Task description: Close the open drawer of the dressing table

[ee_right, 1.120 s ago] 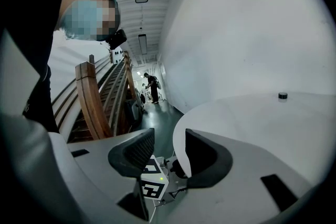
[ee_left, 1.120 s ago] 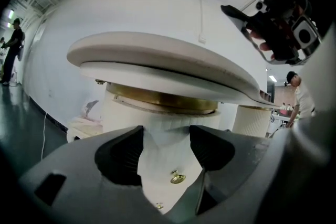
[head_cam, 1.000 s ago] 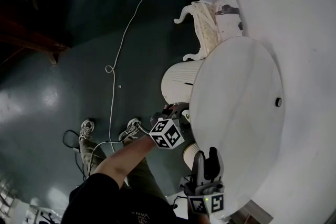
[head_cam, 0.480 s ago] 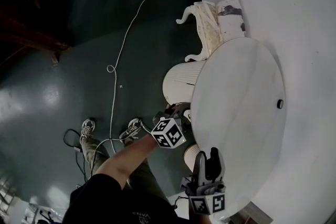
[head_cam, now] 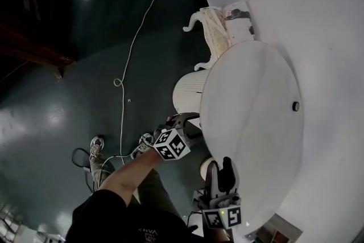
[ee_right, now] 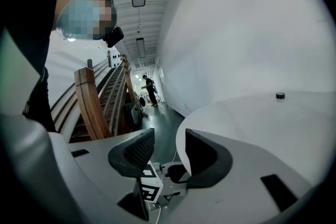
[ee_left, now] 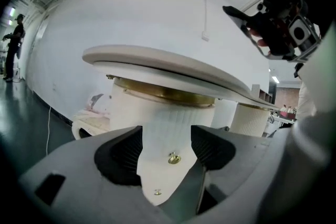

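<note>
The open drawer sits dead ahead of your left gripper, under the lip of the round tabletop. Its ribbed white front stands proud of the pedestal and faces you, with the brass knob in the gap between the jaws. A second, smaller knob shows below it.

The left gripper's jaws are spread wide on either side of that front and grip nothing. I cannot tell from here whether either pad touches the front.

The drawer's travel looks to run along the line the left gripper points, back into the pedestal. The closing push should therefore be straight forward, not sideways.

Your left gripper is clearly the nearer one. The right gripper hangs further out at the rim of the tabletop, jaws part open with nothing between them.

The head view places both grippers against the table but hides the drawer front beneath the tabletop and the left gripper. Only the left gripper view shows the knob and how far the front juts out.

The right gripper view looks across the tabletop to a small dark object on it. It also looks down onto the left gripper's marker cube, with no drawer in sight.
</note>
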